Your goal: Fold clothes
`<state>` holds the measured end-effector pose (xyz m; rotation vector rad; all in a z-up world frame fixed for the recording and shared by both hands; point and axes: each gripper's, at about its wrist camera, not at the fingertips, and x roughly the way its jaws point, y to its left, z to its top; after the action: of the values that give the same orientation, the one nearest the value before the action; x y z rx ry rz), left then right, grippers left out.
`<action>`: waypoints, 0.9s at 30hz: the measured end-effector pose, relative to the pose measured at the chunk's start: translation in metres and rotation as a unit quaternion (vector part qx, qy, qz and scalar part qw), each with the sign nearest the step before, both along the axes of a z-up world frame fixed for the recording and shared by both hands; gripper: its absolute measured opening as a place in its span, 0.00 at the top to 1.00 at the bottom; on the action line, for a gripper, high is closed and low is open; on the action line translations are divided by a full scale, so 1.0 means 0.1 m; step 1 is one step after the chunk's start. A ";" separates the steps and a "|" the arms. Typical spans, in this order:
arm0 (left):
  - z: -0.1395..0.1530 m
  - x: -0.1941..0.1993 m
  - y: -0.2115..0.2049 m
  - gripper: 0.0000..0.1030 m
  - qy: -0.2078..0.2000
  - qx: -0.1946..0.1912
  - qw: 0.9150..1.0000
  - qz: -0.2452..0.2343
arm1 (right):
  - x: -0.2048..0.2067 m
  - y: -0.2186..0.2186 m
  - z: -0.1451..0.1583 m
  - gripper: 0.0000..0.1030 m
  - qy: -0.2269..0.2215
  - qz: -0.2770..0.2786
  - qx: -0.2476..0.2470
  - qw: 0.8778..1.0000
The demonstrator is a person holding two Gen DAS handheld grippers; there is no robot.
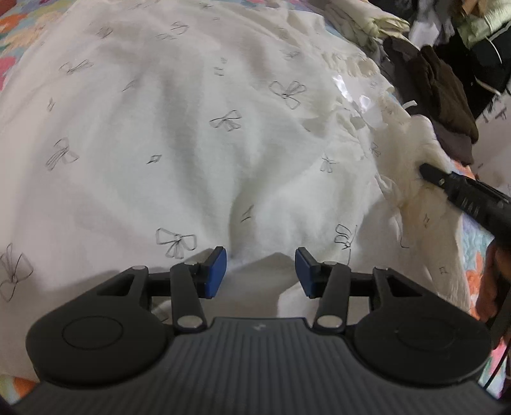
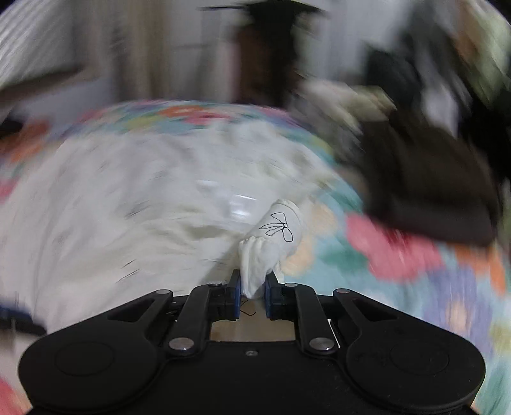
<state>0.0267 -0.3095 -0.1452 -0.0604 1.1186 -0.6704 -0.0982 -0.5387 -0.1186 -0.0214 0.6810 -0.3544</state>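
— How far along am I on this one?

— Early, I'd judge. On my left, the white bow-print garment [image 1: 198, 127] is spread over the floral quilt [image 1: 19, 28], rumpled, with no clean fold that I can see. My left gripper [image 1: 260, 271] hovers just above it, fingers apart and empty.

— And the right side?

— My right gripper [image 2: 252, 289] is clenched on a bunched sleeve or corner of that same garment [image 2: 274, 236]; the view is smeared, so I can't tell more. Past it, a dark folded pile [image 2: 424, 188] sits on the quilt.

— What's left?

— Probably all the folds on this piece.
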 end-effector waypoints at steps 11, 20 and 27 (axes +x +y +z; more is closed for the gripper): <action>-0.05 0.05 0.20 0.54 0.009 -0.014 1.000 0.003 | 0.01 0.25 0.14 0.55 0.016 0.088 0.118 0.989; -0.06 0.11 0.30 0.54 0.021 -0.033 0.999 0.003 | -0.09 -0.57 0.21 0.54 -0.058 -0.083 0.286 0.953; -0.11 0.14 0.34 0.54 0.026 -0.037 0.999 0.002 | 0.29 -0.70 -0.14 0.64 -0.008 -0.062 0.287 0.956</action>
<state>0.0406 -0.2755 -0.1559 -0.1444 1.1431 -0.7090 -0.0691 -0.6088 -0.1322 0.5796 0.7508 -0.2658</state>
